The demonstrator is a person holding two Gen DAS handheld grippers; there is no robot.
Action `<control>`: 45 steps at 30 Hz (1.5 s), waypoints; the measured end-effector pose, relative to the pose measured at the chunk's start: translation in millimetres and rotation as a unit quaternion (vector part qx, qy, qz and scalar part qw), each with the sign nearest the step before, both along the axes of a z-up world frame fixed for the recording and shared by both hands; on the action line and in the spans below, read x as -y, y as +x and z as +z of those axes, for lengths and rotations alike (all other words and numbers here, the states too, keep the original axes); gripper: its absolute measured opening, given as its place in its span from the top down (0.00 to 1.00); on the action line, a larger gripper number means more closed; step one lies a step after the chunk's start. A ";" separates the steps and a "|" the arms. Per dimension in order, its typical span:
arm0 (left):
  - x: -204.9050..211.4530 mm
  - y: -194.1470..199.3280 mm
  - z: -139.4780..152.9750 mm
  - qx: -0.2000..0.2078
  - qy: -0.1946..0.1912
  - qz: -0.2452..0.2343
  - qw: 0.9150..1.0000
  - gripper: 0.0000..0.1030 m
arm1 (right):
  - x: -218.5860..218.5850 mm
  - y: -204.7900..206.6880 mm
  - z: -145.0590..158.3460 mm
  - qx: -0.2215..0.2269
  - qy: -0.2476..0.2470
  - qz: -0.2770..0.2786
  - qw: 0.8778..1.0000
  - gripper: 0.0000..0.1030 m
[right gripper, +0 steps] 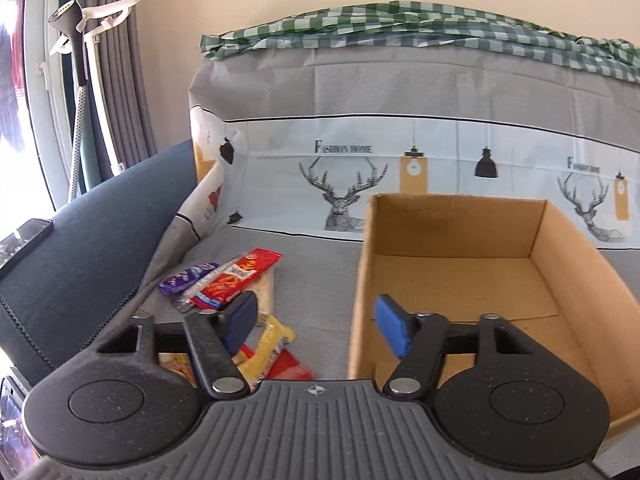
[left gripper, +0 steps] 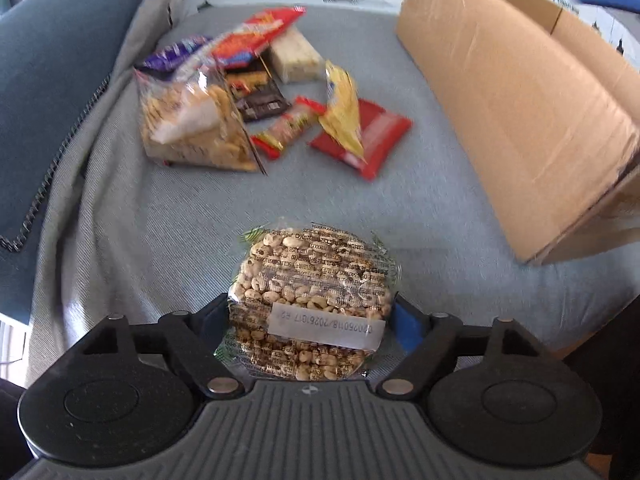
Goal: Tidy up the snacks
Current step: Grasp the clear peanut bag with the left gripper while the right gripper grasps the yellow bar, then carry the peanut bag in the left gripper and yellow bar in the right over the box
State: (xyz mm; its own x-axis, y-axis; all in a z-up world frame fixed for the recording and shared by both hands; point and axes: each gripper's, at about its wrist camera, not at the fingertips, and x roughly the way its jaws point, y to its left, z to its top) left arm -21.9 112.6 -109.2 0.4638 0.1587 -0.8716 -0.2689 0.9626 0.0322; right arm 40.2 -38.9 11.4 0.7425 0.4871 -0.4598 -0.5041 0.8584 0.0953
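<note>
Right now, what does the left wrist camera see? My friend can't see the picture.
The left tongs squeeze a clear round pack of puffed grain above a grey sofa cover. Farther back lies a pile of snacks, and a cardboard box stands to the right.

Each claw (right gripper: 314, 322): black linkage arms, silver rivets, blue fingertips (right gripper: 392, 330).

Surface: a grey woven cover (left gripper: 160, 248) lay over the seat.
Left side: a dark blue cushion (right gripper: 92, 224).
Behind: a deer-print cloth (right gripper: 344, 196), topped by green checked fabric (right gripper: 400, 20).
Window: grey curtains (right gripper: 116, 80).
</note>
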 end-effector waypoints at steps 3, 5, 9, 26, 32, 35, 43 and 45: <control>-28.8 3.4 12.6 0.011 -0.037 0.039 0.998 0.17 | -20.2 5.1 -5.9 -0.013 0.006 0.027 1.000 0.54; -47.8 9.1 24.9 0.024 -0.041 0.053 0.997 0.17 | -35.7 9.1 -11.3 -0.018 0.001 0.039 0.999 0.54; -69.7 23.5 36.9 0.043 -0.023 0.017 0.999 0.17 | -62.2 23.5 -26.0 -0.052 -0.006 0.051 0.997 0.54; -73.2 23.5 11.2 0.048 -0.031 0.025 0.998 0.16 | -109.6 72.0 -107.2 -0.181 -0.084 0.027 0.979 0.86; -73.2 16.9 14.4 0.055 -0.039 0.039 0.997 0.17 | -102.0 52.6 -87.2 -0.148 -0.083 0.062 0.984 0.90; -78.2 14.8 16.2 0.058 -0.050 0.052 0.996 0.17 | -92.6 37.1 -75.4 -0.118 -0.086 0.074 0.987 0.91; -89.7 11.6 20.1 0.067 -0.074 0.085 0.991 0.17 | -71.3 -4.3 -81.2 -0.081 -0.107 0.076 0.988 0.93; -89.7 10.9 19.9 0.067 -0.075 0.088 0.991 0.17 | -71.4 -10.5 -93.3 -0.083 -0.120 0.083 0.986 0.93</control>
State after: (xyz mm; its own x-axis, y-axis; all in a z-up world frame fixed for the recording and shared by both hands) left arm -11.0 202.3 -89.3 0.5544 0.1202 -0.8235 -0.4253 0.8915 -0.1563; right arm 29.7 32.5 -81.9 0.5662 0.4581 -0.6852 -0.6339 0.7734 -0.0067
